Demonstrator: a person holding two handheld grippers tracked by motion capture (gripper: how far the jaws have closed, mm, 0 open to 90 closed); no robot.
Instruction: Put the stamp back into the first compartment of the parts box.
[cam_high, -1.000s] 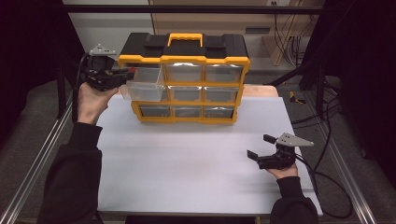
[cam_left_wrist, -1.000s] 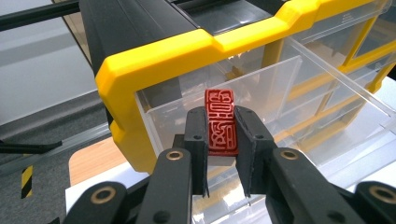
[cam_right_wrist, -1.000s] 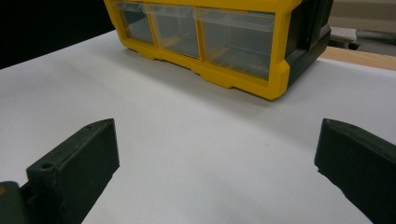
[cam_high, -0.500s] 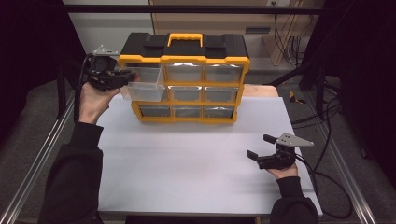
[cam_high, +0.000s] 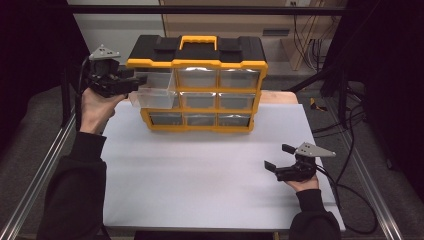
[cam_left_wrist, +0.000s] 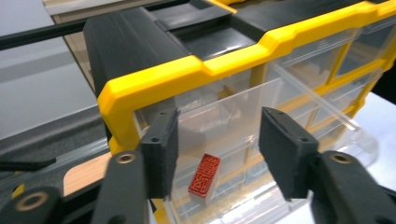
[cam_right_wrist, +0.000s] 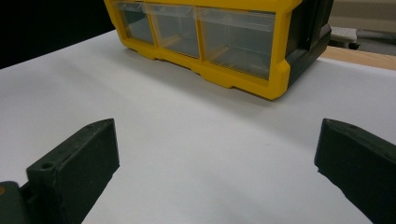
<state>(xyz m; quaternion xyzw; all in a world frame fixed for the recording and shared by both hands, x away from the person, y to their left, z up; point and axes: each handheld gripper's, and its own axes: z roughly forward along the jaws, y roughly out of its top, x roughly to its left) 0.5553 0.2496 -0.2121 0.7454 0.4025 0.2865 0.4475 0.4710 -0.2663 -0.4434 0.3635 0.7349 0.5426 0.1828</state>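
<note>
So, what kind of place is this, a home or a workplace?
Most likely a lab or a workshop set up for recording. A white table sits inside a metal frame, cables trail over the floor, and a yellow and black drawer organizer is the only thing standing on it.

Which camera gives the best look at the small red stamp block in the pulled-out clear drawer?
The left gripper view: the small red stamp block lies close up on the floor of the clear plastic drawer, framed between the open jaws. The high view shows the drawer from afar, the block indiscernible. The right gripper view faces other drawers.
</note>
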